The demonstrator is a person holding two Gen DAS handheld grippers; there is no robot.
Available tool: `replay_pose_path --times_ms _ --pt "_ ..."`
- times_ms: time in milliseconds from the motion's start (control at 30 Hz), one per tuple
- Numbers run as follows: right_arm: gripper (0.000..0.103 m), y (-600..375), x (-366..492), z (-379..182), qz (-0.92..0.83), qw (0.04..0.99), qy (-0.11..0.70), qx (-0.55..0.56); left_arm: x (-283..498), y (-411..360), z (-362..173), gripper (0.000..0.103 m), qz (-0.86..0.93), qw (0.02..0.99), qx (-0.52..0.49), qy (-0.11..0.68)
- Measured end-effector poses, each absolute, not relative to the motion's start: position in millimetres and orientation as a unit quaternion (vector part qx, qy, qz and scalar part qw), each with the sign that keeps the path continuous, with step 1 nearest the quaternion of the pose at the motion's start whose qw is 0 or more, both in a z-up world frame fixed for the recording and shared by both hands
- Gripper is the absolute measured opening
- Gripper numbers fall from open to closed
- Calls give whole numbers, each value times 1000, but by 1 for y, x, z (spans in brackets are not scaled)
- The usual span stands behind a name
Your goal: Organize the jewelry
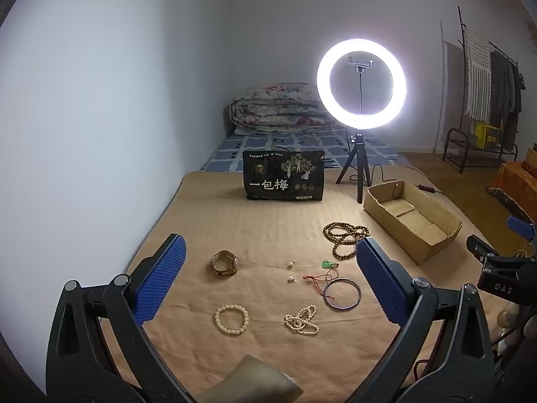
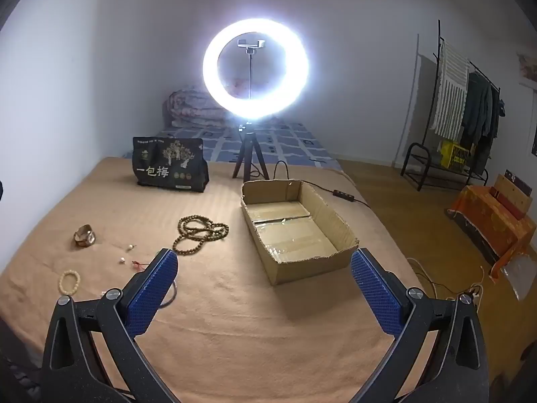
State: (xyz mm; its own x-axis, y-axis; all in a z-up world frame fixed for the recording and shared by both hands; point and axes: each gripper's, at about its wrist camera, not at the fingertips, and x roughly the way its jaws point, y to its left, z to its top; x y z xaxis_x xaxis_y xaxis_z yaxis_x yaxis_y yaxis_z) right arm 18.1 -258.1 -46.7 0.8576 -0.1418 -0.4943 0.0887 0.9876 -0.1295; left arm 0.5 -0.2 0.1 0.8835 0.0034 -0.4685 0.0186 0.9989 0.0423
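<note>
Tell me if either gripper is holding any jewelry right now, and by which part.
Nothing is held. The left gripper and the right gripper are both open and empty above the blanket.

Left tongs gape empty above jewelry scattered on tan blanket.

Location I am working in: a home bedroom. Evidence: bed under a tan blanket, folded floral quilt at its head against the wall, clothes rack hung with garments. Also a lit ring light on a small tripod.
</note>
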Motion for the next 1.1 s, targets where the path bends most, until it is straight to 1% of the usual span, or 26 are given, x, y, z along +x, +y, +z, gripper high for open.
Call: replay_pose_path --times_ms 1100 --pt "103 -259 15 -43 -58 963 257 -53 -2 0 7 103 1 974 21 227"
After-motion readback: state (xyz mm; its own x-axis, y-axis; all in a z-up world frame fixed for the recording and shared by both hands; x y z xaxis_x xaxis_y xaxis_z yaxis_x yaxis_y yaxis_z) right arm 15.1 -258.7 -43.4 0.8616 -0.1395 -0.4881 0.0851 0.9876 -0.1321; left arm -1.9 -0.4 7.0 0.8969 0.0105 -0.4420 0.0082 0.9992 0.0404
